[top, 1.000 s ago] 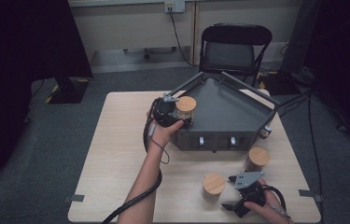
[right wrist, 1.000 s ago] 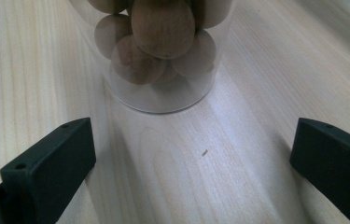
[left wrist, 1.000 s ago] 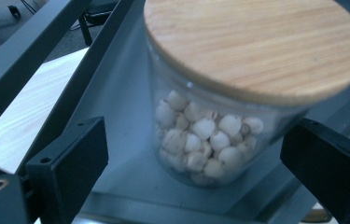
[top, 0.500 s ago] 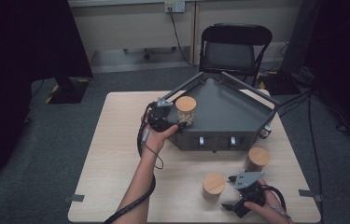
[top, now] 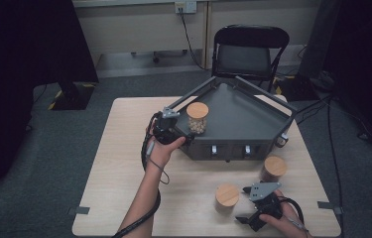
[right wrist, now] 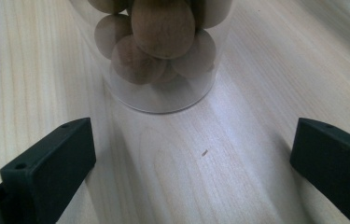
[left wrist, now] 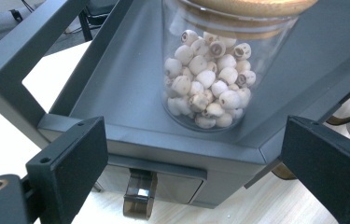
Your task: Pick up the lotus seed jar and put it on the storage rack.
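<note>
- Left tool [top: 186,135] stands at the near-left corner of the dark grey tray [top: 253,124]; its jaws are apart with nothing between them.
- The jar of pale seeds [top: 197,118] stands just ahead of the left tool, upright on the tray floor inside that corner. In the left gripper view the jar [left wrist: 212,70] sits centred beyond the two jaws, well clear of both, and the tray's front edge [left wrist: 163,144] crosses between the jaws and the jar.
- The jar has a wooden lid; the seeds fill about the lower half of the glass.
- A small brownish latch hangs from the tray's front face, below the left tool's line of sight.
- Right tool [top: 245,222] rests low over the bench [top: 124,163] at its near-right part; jaws apart, nothing between them.
- Just ahead of the right tool stands a second jar with a wooden lid [top: 226,197]. In the right gripper view this jar's glass base [right wrist: 161,60] sits beyond the open jaws, touching neither; round brown pieces show inside it.
- A third jar, darker in content [top: 274,168], stands ahead and to the right of the right tool, near the tray's front wall.
- Both loose jars stand upright on the bench, apart from each other.
- A black folding chair [top: 248,52] stands beyond the tray, behind the bench.
</note>
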